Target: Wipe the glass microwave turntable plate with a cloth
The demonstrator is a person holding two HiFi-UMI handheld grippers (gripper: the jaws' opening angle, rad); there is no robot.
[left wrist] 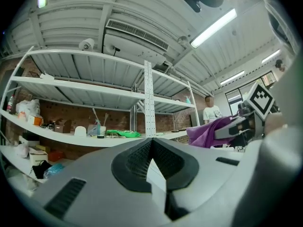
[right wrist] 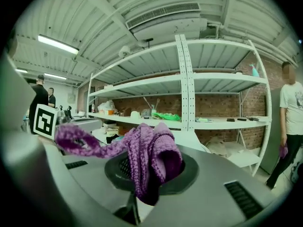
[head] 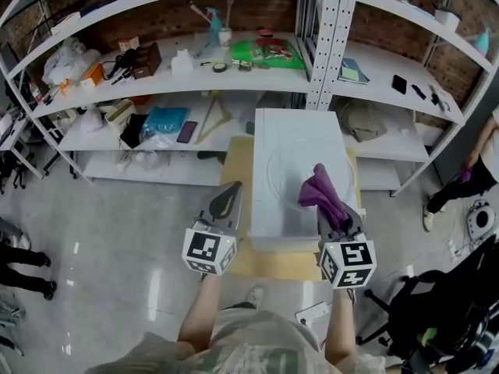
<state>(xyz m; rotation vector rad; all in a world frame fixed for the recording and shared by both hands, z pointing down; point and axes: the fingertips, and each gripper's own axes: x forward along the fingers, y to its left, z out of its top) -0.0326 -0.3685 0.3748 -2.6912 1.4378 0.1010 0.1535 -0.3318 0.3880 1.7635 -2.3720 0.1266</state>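
Clear round glass turntable plate (head: 290, 156) lies flat on top of the white box-shaped appliance (head: 292, 123); its outline is faint. Judged rigid, heavy, slick and breakable: steady it at the rim. Soft purple knitted cloth (head: 323, 192) is pinched in the right gripper (head: 337, 218) over the plate's near edge. Left gripper (head: 224, 202) has its jaws together with nothing between them, beside the appliance.

Glass plate (head: 292, 162) on white tabletop (head: 273, 223)
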